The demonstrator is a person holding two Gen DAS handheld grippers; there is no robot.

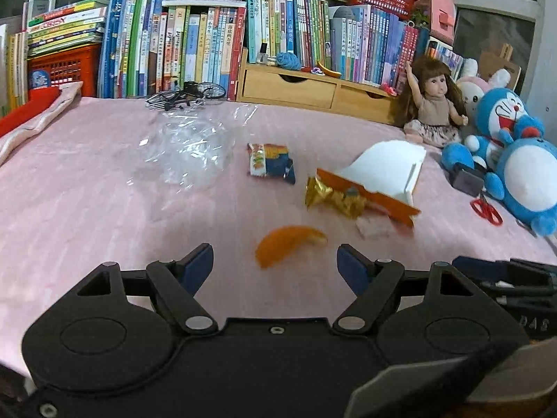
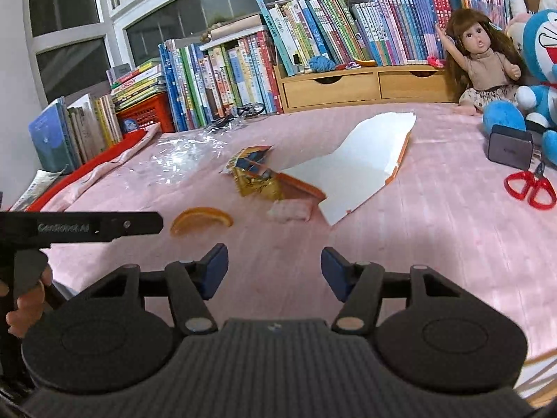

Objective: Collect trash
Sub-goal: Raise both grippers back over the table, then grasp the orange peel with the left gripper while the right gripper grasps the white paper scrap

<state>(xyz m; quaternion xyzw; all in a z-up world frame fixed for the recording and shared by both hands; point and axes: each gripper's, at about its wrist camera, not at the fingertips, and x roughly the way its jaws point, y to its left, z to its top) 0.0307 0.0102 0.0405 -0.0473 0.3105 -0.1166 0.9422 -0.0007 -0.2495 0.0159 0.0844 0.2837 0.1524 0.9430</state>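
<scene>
Lying just ahead of the open left tongs [image 1: 275,261], orange peel [image 1: 289,245]

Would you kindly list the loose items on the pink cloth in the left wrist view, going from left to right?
Clear plastic bag → snack packet → orange peel → gold wrapper → white and orange carton → red scissors.

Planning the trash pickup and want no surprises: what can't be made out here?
- Wrapper pile, right view: gold foil overlaps the snack bag; count unclear.
- Pale lump, left view: blurred, unidentifiable.
- Card, both views: underside hidden.
- Book titles: too small.
</scene>
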